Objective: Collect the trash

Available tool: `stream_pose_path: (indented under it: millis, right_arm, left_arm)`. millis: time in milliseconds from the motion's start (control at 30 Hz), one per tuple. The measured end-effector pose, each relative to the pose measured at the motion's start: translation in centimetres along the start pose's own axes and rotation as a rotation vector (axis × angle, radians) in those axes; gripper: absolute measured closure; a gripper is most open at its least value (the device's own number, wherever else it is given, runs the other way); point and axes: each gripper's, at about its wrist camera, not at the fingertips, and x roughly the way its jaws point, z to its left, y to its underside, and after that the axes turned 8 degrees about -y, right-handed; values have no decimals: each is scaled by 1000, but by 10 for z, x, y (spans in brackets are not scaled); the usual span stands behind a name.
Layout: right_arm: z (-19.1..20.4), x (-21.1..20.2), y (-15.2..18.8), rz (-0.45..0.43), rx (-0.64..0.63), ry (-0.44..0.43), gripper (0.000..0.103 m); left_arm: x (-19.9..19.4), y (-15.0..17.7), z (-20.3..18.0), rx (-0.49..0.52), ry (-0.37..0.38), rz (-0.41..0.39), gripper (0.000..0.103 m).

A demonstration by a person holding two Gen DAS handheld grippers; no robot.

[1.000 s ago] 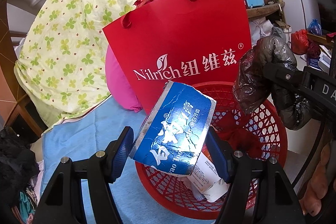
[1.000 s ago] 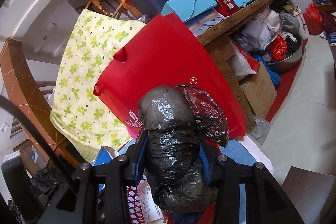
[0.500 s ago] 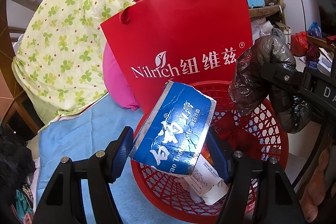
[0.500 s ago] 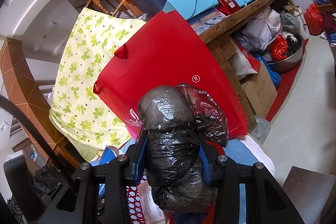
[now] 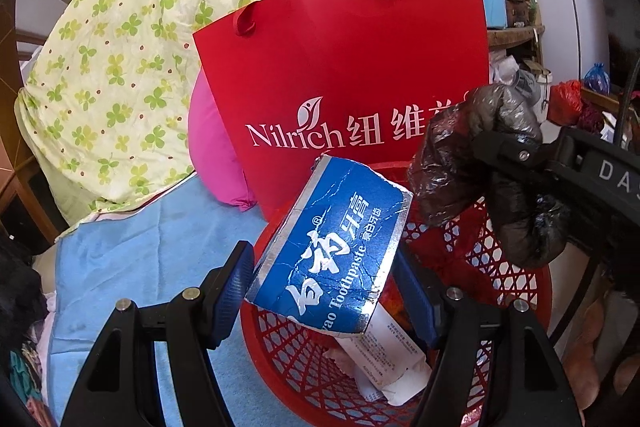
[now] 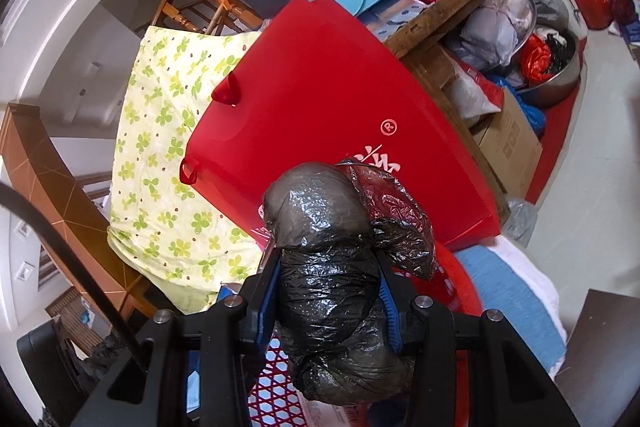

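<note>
My left gripper point(image 5: 326, 283) is shut on a crumpled blue toothpaste box point(image 5: 332, 255) and holds it over the near rim of a red mesh basket point(image 5: 512, 279). A white carton point(image 5: 384, 359) lies in the basket under it. My right gripper point(image 6: 328, 295) is shut on a bundled black plastic bag point(image 6: 328, 283). In the left wrist view that bag point(image 5: 480, 163) hangs over the basket's right side, held by the right gripper's black arm. The basket's rim point(image 6: 460, 279) also shows under the bag in the right wrist view.
A tall red Nilrich paper bag point(image 5: 340, 87) stands right behind the basket, with a pink cushion point(image 5: 216, 155) to its left. A green-flowered quilt point(image 5: 120, 75) is draped at left. The basket sits on a blue cloth point(image 5: 140, 259). Cluttered shelves and boxes point(image 6: 508, 143) lie at right.
Both grippers have moved slightly forward and closer to the red paper bag, still holding their items over the basket. The black bag has shifted a little leftward in the left wrist view.
</note>
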Motion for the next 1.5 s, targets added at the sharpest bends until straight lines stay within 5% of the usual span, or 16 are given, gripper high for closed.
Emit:
stream_pose_path:
  millis: [133,200,367,633,1033,1500]
  right_arm:
    - [-3,6,0,4,31,-12,55]
    - [-6,6,-1,-1,54,-30,41]
    - [-1,5,0,-12,39,-36,41]
    - [12,5,5,-16,-29,-8,41]
    - [60,-19,32,-57,-281,87,41]
    - [111,-107,53,-81,-460,125,34]
  left_arm:
    - [7,3,6,-27,29,9,31]
    - [11,5,10,-51,52,14,31]
    - [13,9,23,-92,83,16,28]
    - [0,16,44,-114,31,-1,20]
    - [-67,29,71,-101,-51,-45,16]
    - [-146,39,86,-77,-87,-117,9]
